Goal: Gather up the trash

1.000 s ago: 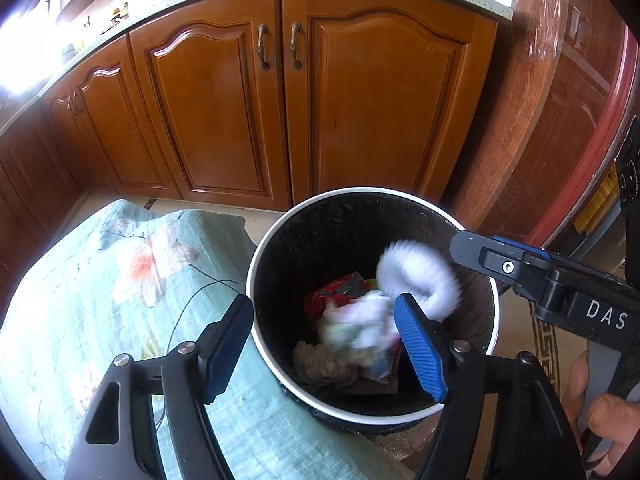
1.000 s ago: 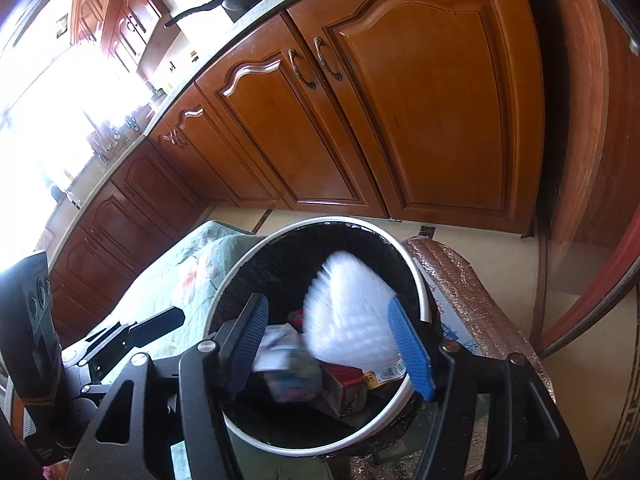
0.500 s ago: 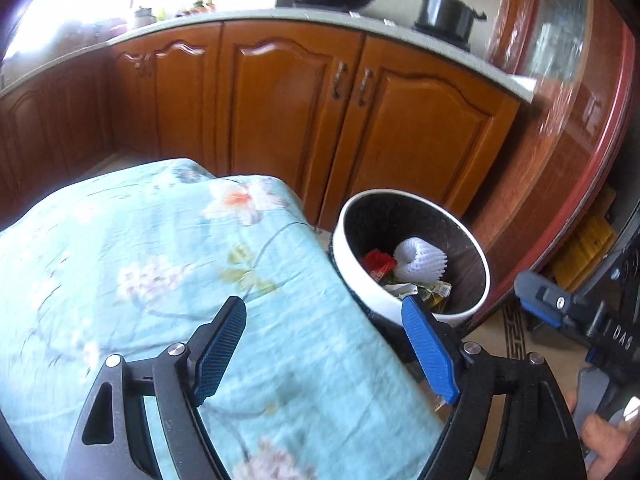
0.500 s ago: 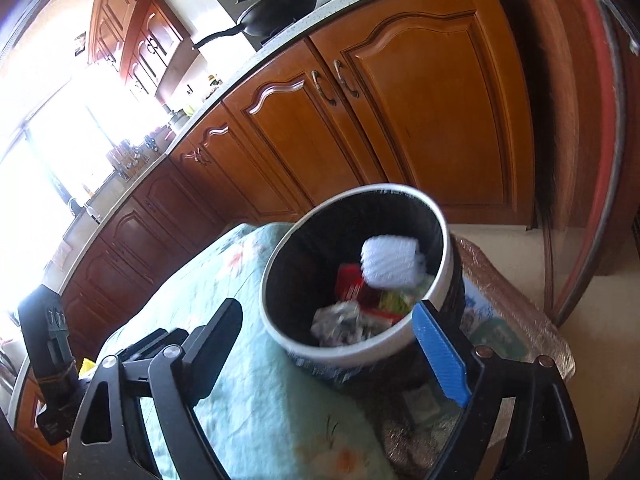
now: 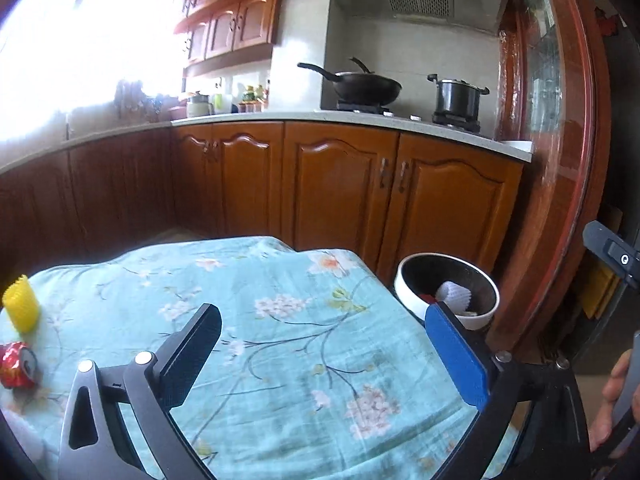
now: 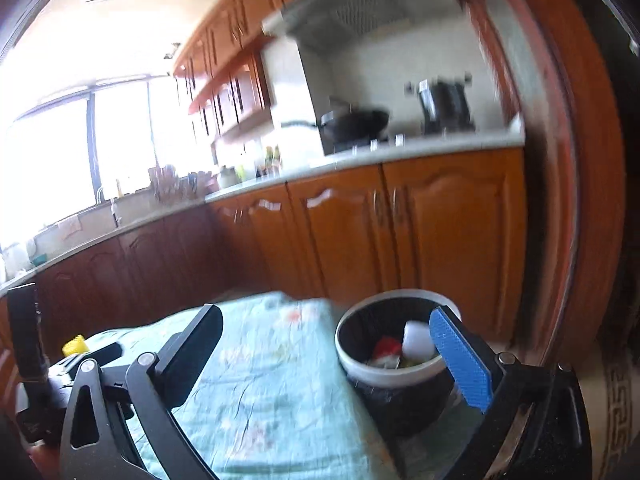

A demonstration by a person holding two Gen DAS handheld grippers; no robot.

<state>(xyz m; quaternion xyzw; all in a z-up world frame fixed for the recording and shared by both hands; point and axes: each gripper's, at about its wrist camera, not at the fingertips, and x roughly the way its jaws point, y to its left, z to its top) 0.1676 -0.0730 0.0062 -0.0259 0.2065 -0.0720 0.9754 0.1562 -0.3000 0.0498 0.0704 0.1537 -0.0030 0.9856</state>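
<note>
**Inspector A:** The left gripper [image 5: 322,340] stands over the table covered in a light blue floral cloth [image 5: 288,344]. Its jaws have just been opening and are now spread wide, with nothing between them. State of the right unit?

**Inspector B:** The right gripper [image 6: 326,344] is the same: jaws just opened, fully apart, no item between the pads. That view is blurred.

**Inspector A:** Location of the trash?

**Inspector B:** The round black bin with a white rim [image 5: 448,292] sits just beside the table's right edge, in front of the brown wooden base cabinets [image 5: 344,184]. Inside lie a white foam net sleeve [image 5: 454,292] and a red scrap [image 5: 428,299]; other contents are too small to identify.

**Inspector A:** Items on the table?

**Inspector B:** Two, at the far left edge: an upright yellow ribbed cylinder [image 5: 21,303] and, near it, a crushed red drink can [image 5: 18,364] on its side. Both are well apart from the bin.

**Inspector A:** Background?

**Inspector B:** A black wok [image 5: 366,86] and a black lidded pot [image 5: 458,96] on the hob.
</note>
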